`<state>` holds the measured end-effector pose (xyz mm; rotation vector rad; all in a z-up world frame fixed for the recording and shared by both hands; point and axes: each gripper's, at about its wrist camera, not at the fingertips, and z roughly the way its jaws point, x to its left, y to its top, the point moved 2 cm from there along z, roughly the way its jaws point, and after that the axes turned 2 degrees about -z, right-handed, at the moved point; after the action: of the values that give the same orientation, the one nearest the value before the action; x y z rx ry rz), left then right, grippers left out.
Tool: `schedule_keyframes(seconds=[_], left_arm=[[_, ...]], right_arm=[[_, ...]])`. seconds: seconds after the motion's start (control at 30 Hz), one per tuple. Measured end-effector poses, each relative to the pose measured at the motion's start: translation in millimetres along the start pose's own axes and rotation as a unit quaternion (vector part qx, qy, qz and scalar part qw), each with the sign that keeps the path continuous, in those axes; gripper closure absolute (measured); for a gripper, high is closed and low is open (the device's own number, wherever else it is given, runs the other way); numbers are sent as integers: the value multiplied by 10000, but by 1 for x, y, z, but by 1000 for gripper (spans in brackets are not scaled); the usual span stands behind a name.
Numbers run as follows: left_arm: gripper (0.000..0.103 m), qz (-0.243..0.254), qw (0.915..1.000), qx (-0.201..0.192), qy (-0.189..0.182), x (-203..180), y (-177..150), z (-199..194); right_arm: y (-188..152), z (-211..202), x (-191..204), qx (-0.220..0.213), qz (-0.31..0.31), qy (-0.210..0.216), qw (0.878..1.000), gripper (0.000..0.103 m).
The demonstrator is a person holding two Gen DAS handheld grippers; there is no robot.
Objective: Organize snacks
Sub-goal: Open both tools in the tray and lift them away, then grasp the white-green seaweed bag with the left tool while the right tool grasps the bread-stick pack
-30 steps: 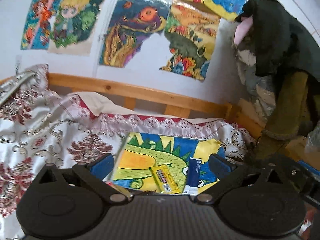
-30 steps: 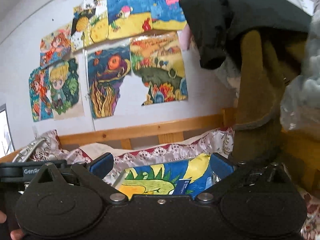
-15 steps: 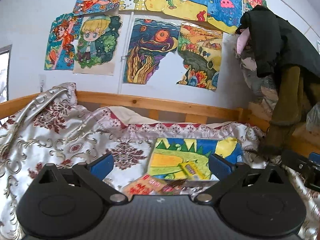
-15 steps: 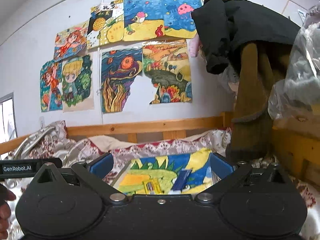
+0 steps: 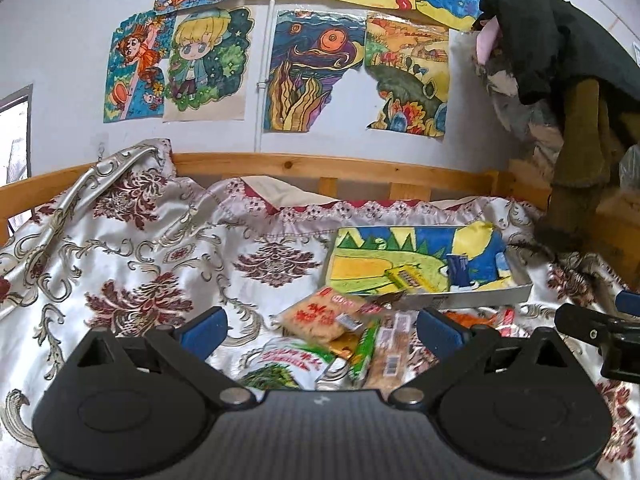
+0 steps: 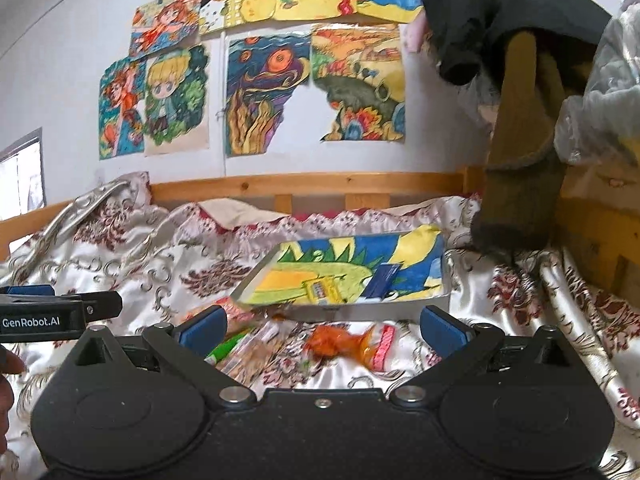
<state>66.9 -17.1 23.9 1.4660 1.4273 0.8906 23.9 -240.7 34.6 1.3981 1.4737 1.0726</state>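
My left gripper (image 5: 322,326) hangs with its jaws spread wide and nothing between them, just above a loose heap of snack packets on the bedspread (image 5: 132,272). Directly ahead of its blue pads (image 5: 202,326) lie an orange-and-white packet (image 5: 320,314), a white bag with green print (image 5: 290,362), a slim green stick pack (image 5: 366,346) and a tan wrapped bar (image 5: 390,354), overlapping one another. My right gripper (image 6: 322,326) is also opened wide and empty, held over the same heap from the other side; a crinkled orange wrapper (image 6: 340,342) sits between its pads (image 6: 442,326) on the cloth, blurred, with the green stick pack (image 6: 226,348) near its left pad.

Just beyond the heap lies a shallow tray (image 5: 480,298) lined with a bright dinosaur drawing. Inside it rest a yellow packet (image 5: 408,278) and a dark blue packet (image 5: 458,270), side by side but apart. In the right view the same tray (image 6: 360,312) shows the yellow one (image 6: 320,290) left of the blue one (image 6: 382,274).

Each gripper shows at the edge of the other's view: the right one (image 5: 596,330) at my left camera's right side, the left one (image 6: 60,312) at my right camera's left side, with part of a hand (image 6: 6,372) below it.

Behind the tray runs a wooden bed rail (image 5: 320,166), and above it a wall of coloured drawings (image 5: 312,72). Dark clothes (image 5: 536,28) hang at the right.
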Motion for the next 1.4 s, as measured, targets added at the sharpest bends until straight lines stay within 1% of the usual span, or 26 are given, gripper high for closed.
schedule_keyframes(seconds=[0.17,0.4,0.53,1.03,1.17,1.4], left_arm=[[0,124,9999,19,104,8,-11,1],[0,456,9978,467,73,7,-32,18],[0,430,9971,627,82,9,-38,23],[0,405,9946,898,327,18,-43,39],[0,339,9944,937,362,22,-43,43],[0,206,9949,879,447,28,-41,52]], right_arm=[[-11,9,5,243,-43,73,9997,1],[-27,27,6,710,91,175,9973,1],[-34,35,5,890,167,187,9957,1],[-49,56,5,1357,261,194,9902,1],[-51,59,4,1410,298,173,9894,1],[-52,64,4,1391,307,106,9897,1]])
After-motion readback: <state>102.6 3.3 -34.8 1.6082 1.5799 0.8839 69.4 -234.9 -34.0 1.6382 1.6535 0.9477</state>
